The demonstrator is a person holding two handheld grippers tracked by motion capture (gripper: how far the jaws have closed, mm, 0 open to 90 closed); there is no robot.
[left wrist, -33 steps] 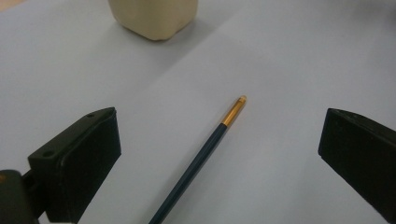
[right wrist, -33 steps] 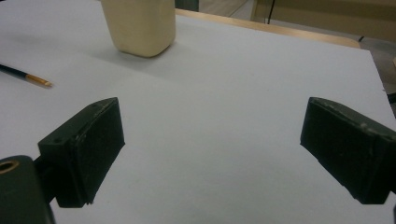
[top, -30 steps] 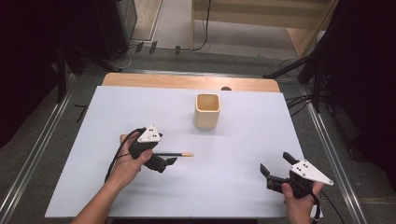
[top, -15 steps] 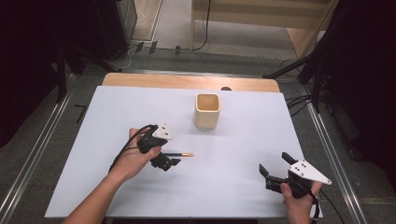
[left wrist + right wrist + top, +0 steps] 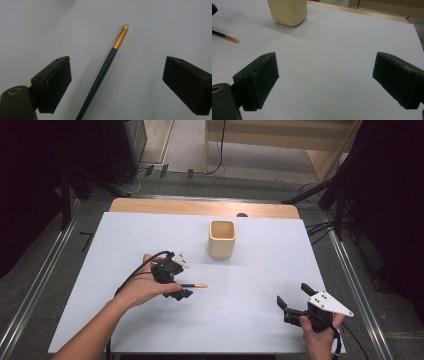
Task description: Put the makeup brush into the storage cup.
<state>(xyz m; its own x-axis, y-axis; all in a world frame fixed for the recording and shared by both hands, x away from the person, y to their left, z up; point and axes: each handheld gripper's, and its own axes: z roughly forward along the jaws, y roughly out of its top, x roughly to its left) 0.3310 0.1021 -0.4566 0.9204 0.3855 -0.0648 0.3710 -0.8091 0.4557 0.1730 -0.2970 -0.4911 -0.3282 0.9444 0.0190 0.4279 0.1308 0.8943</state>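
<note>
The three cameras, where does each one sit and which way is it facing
High view: fixed above the person's side, looking forward and down on the white table; both forearms, the left tool and the right tool show.
Left gripper view: rides the left tool, looking down along its spread jaws, which have just been closing, at the pencil lying between them untouched.
Right gripper view: rides the right tool, looking low across the table toward the beige cup.
Shared: the pencil shows in all three views, the cup in the high and right gripper views.

Slim dark pencil [image 5: 100, 77], glossy lacquer, shiny gold metal ferrule; matt cream square cup [image 5: 221, 239], smooth; white counter [image 5: 250, 320], matt, paper-like sheet over wood; black jaws, matt plastic, finely ribbed pads.
</note>
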